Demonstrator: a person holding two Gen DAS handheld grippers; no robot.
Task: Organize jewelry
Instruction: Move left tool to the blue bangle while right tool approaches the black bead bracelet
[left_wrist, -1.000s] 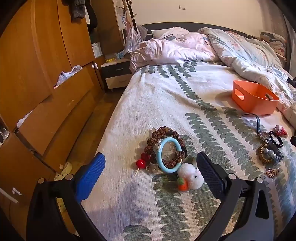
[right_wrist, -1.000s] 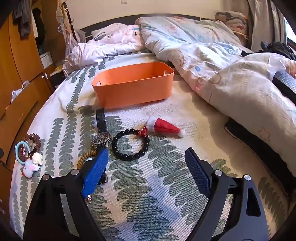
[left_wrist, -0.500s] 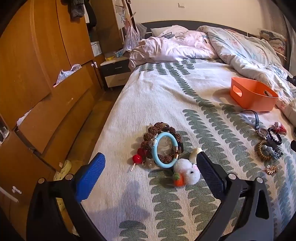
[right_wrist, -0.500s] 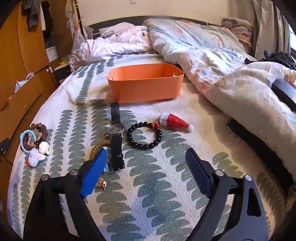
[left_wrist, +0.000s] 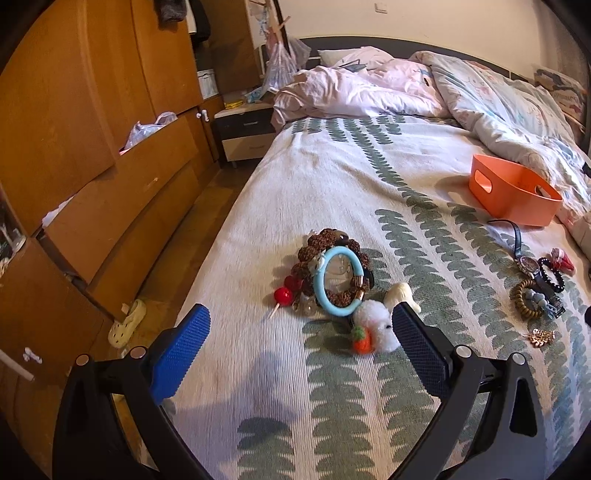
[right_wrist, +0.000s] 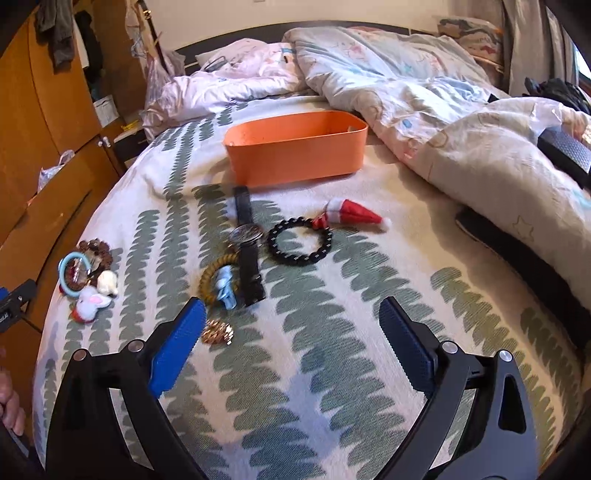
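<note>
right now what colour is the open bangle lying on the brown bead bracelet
Light blue bangle; the left wrist view shows it best.

A home bedroom: unmade bed (left_wrist: 369, 177), wooden wardrobe (left_wrist: 74, 110) (drawers ajar).

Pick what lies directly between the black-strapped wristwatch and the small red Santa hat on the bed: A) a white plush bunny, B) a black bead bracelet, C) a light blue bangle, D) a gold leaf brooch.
B: the black bead bracelet lies right of the black-strapped wristwatch, touching the small red Santa hat.
</note>
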